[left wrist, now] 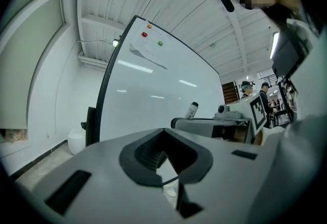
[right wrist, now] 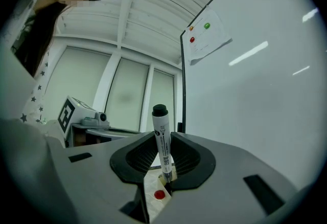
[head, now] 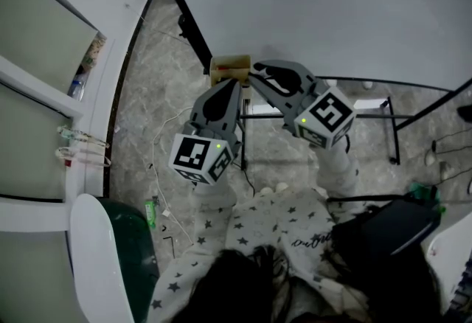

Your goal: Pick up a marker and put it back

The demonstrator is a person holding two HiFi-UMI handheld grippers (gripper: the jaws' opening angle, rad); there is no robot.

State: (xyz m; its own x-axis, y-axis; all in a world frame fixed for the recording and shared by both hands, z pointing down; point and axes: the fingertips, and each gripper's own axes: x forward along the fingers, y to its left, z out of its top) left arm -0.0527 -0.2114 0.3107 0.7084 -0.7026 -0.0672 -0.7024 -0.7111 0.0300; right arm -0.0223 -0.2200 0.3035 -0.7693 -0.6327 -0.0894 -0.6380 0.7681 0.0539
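Right gripper (right wrist: 164,166) has its jaws half-closed on the marker (right wrist: 162,141), pinching the lower barrel, close to the whiteboard (right wrist: 255,90) with the box (head: 228,63) just below. The marker stands upright: long axis vertical, black cap up, tip down. With the grip that low, I reckon a jolt could tip it or let it slide out. Left gripper (left wrist: 164,154) is closed and empty.

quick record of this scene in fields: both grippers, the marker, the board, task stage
left gripper: shut, nothing between its jaws
right gripper: shut on marker
marker: white barrel, black cap up, upright between the jaws
whiteboard: close beside the right gripper, paper sheet near its top corner
task stage: marker picked up, not yet put back
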